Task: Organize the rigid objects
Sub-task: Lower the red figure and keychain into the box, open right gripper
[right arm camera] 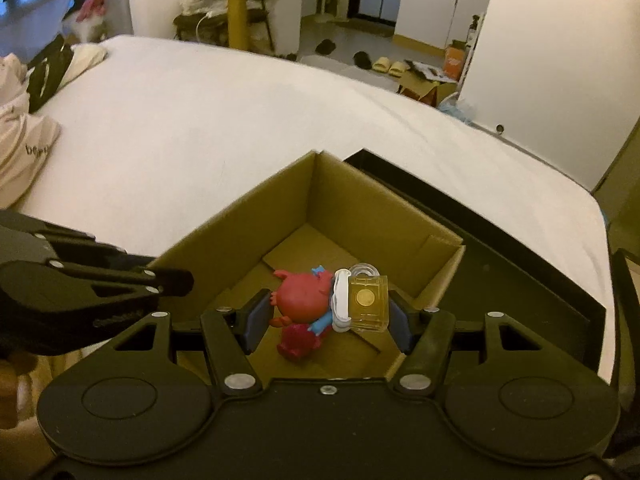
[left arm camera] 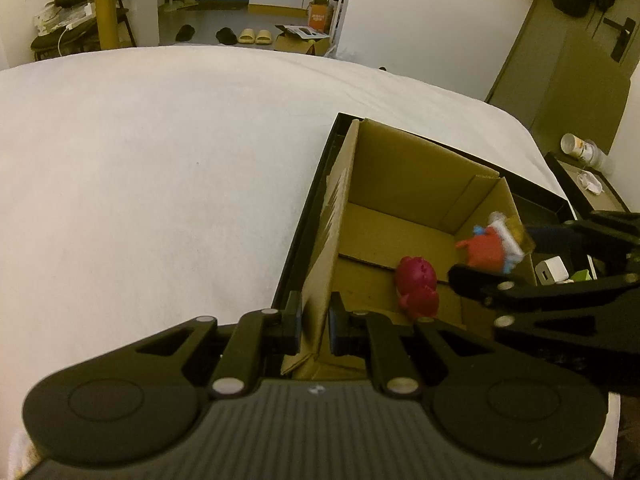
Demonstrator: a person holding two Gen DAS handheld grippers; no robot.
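Observation:
An open cardboard box [left arm camera: 400, 184] [right arm camera: 360, 208] sits in a black tray [left arm camera: 304, 232] [right arm camera: 500, 248] on a white bed. My left gripper [left arm camera: 314, 316] [right arm camera: 176, 280] is shut on the box's left wall near its front corner. My right gripper [right arm camera: 328, 316] [left arm camera: 516, 252] hangs over the box's right side. It is shut on a red toy figure [right arm camera: 300, 292] [left arm camera: 486, 250] that has a clear yellow block [right arm camera: 367, 300] attached to it. A magenta toy [left arm camera: 418, 286] [right arm camera: 298, 342] lies on the box floor beneath it.
The white bed sheet [left arm camera: 160, 160] stretches left of and beyond the box. Pale clothes [right arm camera: 24, 148] and a black bag [right arm camera: 48, 72] lie at the bed's far left. A white charger [left arm camera: 552, 272] sits right of the box. A nightstand with a cup [left arm camera: 580, 148] stands beyond.

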